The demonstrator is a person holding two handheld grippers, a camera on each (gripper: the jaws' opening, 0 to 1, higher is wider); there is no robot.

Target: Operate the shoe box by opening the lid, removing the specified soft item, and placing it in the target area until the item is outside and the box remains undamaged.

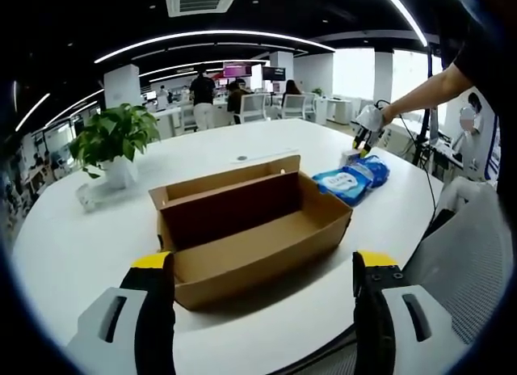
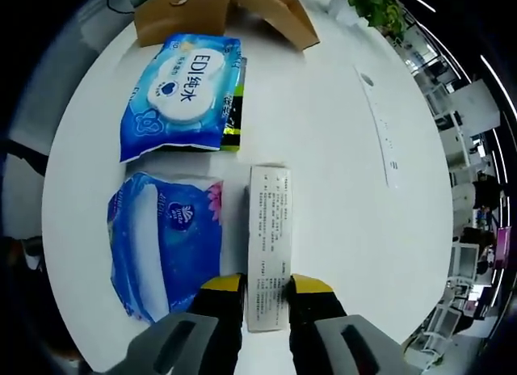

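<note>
Yellow-tipped jaws of the right gripper [image 2: 257,298] clench the near end of a slim white carton [image 2: 268,246], whose long axis runs straight away from the camera along the white surface [image 2: 347,173]. Just left of it lie two soft blue packs: a tissue pack [image 2: 167,242] nearer, a wet-wipes pack [image 2: 182,96] beyond, toward the open shoe box [image 2: 218,11]. In the left gripper view, the left gripper [image 1: 262,298] hangs released before the shoe box [image 1: 250,229], lid up; a potted plant [image 1: 113,145] stands beyond.
</note>
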